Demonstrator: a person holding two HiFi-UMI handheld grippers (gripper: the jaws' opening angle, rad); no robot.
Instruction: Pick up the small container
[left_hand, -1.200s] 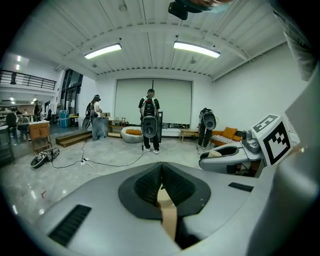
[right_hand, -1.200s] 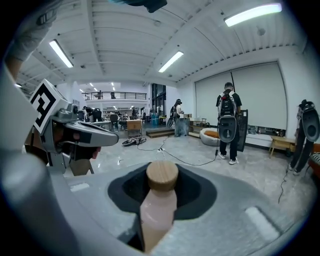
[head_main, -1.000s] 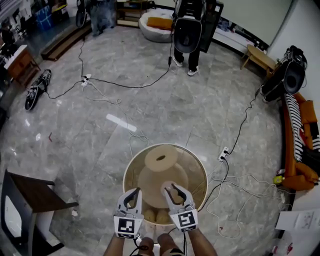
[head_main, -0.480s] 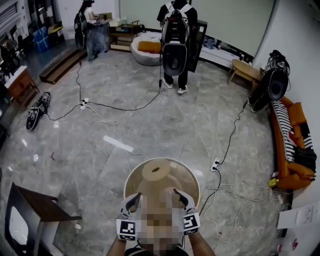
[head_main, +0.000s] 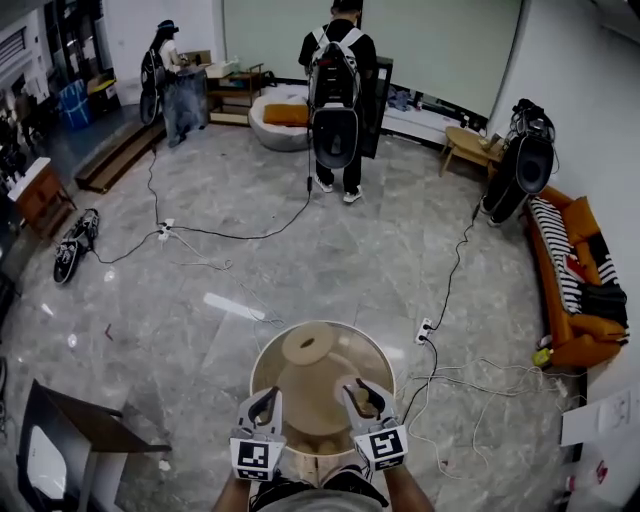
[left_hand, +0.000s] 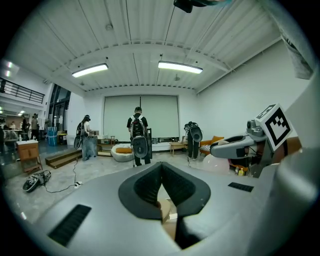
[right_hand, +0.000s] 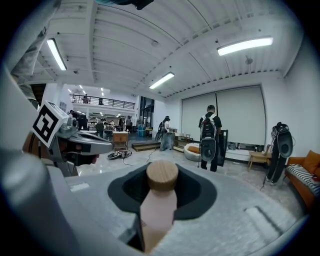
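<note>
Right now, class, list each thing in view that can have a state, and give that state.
left gripper, jaws shut, nothing between them.
right gripper, jaws closed on the small container.
small container, gripped between the jaws.
wooden lid, on the container.

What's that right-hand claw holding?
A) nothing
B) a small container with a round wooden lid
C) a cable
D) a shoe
B: the right gripper view shows the small container, wooden lid on top, clamped by the right gripper.
</note>
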